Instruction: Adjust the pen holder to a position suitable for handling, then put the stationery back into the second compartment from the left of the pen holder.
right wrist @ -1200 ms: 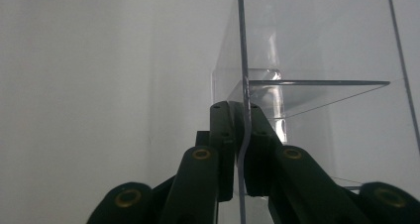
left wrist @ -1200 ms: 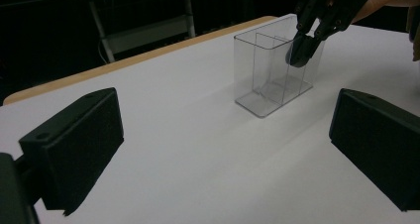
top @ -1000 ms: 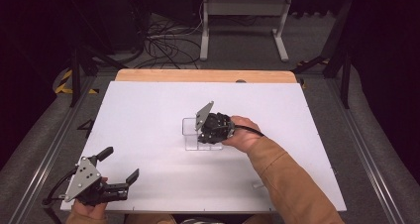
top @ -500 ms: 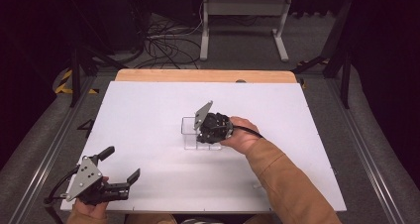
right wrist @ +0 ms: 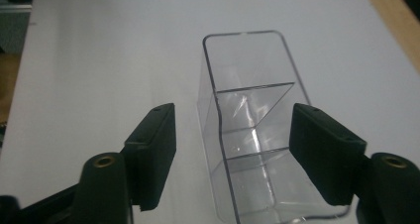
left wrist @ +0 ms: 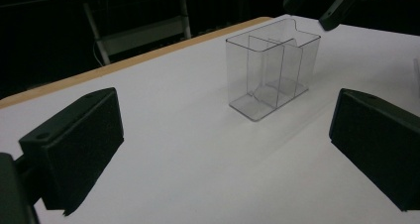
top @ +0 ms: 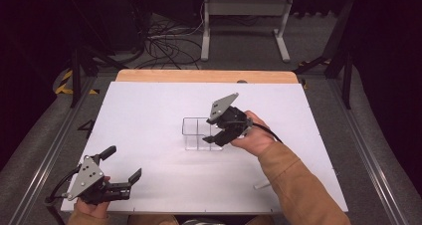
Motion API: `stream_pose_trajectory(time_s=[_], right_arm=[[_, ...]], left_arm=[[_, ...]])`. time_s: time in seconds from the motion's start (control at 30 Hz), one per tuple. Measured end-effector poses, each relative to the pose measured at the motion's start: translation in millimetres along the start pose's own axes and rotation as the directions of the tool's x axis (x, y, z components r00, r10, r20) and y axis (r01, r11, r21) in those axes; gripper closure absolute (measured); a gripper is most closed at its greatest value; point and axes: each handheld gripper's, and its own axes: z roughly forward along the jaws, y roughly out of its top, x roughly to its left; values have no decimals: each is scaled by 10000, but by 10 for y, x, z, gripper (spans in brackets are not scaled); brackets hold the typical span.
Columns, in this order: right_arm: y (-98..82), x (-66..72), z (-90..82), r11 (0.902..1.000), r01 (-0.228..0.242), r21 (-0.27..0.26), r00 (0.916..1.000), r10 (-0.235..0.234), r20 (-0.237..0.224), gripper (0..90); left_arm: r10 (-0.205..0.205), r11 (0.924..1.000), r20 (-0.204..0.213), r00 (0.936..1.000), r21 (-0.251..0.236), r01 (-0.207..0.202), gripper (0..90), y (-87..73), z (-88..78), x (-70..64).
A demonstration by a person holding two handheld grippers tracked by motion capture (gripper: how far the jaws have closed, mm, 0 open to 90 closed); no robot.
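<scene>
So the right tool (top: 215,138) is just spreading off the clear organizer (top: 199,133) mid-table; it's looking light, stiff, slippery, so pinching a wall seems best.

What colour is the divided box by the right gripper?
Colourless: the divided box is clear plastic, best seen in the left gripper view.

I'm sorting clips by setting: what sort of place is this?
Probably a lab or recording workspace, not a home. A white-topped table with a wooden far edge stands on grey carpet, loose black cables lie on the floor beyond it beside a white metal desk frame, and a clear plastic divided box sits on it.
</scene>
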Motion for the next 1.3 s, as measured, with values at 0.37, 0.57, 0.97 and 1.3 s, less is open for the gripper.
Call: stream_pose_trajectory(time_s=[0.37,0.57,0.97,1.3], right_arm=[[-142,44,-572,9843,-769,-1590,9935,891,705,220],[-266,23,-737,9701,-1416,-1970,9832,1609,857,76],[-433,93,-964,9590,-1468,-2424,9693,1884,1583,20],[-657,142,-1098,9544,-1675,-2472,9581,2167,1875,0]], left_arm=[[65,10000,69,10000,17,-65,10,10,42,-7],[37,10000,87,10000,-7,-37,10,15,44,-5],[69,10000,21,10000,-6,-69,10,17,45,-14],[40,10000,25,10000,19,-40,10,13,48,-9]])
